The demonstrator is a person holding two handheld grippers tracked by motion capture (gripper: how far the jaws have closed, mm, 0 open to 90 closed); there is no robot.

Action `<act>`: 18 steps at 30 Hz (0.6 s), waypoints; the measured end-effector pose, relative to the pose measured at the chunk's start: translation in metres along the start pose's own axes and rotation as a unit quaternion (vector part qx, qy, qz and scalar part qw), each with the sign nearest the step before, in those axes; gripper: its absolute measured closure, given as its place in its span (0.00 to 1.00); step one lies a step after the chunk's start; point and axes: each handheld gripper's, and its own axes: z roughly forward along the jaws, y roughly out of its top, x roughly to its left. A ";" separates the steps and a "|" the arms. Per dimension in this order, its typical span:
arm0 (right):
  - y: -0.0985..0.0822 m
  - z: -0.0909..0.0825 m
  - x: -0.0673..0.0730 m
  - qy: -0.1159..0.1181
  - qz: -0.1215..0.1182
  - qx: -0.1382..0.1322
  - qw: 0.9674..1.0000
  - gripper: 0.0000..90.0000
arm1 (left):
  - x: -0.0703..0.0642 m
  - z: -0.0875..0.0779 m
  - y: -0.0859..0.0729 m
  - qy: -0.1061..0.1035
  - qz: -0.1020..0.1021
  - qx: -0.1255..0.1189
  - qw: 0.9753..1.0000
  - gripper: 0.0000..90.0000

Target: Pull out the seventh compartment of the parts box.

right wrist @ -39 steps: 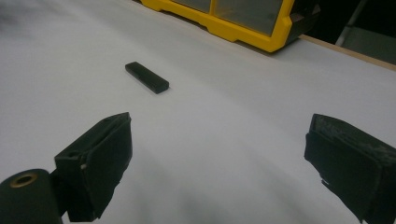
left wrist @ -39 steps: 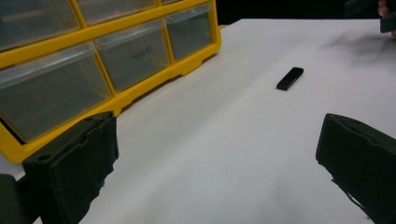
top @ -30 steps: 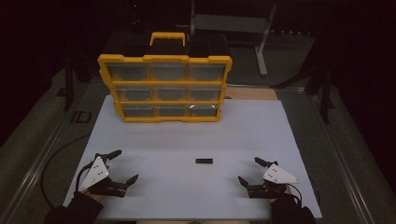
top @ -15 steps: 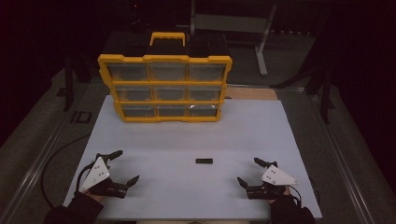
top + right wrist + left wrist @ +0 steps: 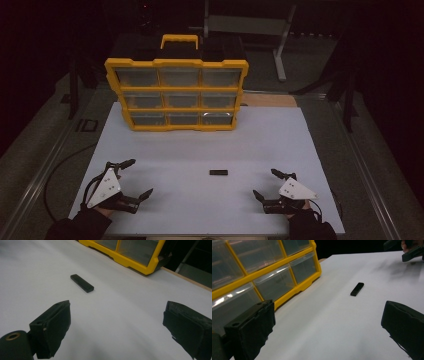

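Note:
A small flat black bar (image 5: 218, 172) lies on the white table top (image 5: 210, 145), between my two grippers and a little ahead of them. The same black bar (image 5: 357, 289) shows far off in the left gripper view, and as the black bar (image 5: 82, 283) in the right gripper view. My left gripper (image 5: 134, 177) stands open near the front left of the table, holding nothing. My right gripper (image 5: 266, 183) stands open near the front right, holding nothing. At the back stands a yellow organiser (image 5: 177, 95) with clear drawers, all pushed in.
The organiser has a black and yellow carry handle (image 5: 179, 42) on top. A wooden strip (image 5: 270, 100) edges the table behind its right side. A metal frame (image 5: 280, 50) stands on the floor beyond. A dark cable (image 5: 55, 172) trails off the table's left.
My right gripper has slid slightly back toward the table's front edge. The left gripper, the bar and the organiser stay where they were.

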 end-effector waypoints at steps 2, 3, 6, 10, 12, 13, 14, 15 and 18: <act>0.000 0.000 0.000 0.000 0.002 0.000 1.000 0.09 | -0.001 0.000 0.005 -0.003 0.009 -0.002 1.000 0.00; 0.000 0.000 0.000 -0.001 0.003 0.000 1.000 0.09 | -0.002 0.000 0.008 -0.003 0.015 -0.001 1.000 0.00; 0.001 -0.001 0.000 -0.001 0.002 -0.002 1.000 0.09 | -0.001 -0.001 0.015 -0.005 0.027 -0.003 1.000 0.00; 0.001 -0.002 -0.001 -0.001 0.002 -0.004 1.000 0.09 | 0.002 -0.002 0.023 -0.009 0.037 -0.001 0.999 0.00; 0.002 -0.002 -0.001 -0.001 0.004 -0.006 1.000 0.09 | 0.005 -0.002 0.028 -0.009 0.045 0.000 0.999 0.00; 0.002 -0.002 -0.001 -0.001 0.004 -0.006 1.000 0.09 | 0.005 -0.002 0.030 -0.009 0.051 0.001 0.999 0.00; 0.002 -0.002 -0.001 -0.002 0.004 -0.007 1.000 0.09 | 0.006 -0.002 0.032 -0.008 0.057 0.002 0.998 0.00; 0.002 -0.003 -0.001 -0.001 0.003 -0.007 1.000 0.09 | 0.007 -0.002 0.034 -0.008 0.063 0.005 0.998 0.00; 0.003 -0.003 0.000 -0.004 -0.003 -0.009 1.000 0.09 | 0.010 -0.002 0.041 -0.009 0.076 0.004 0.997 0.00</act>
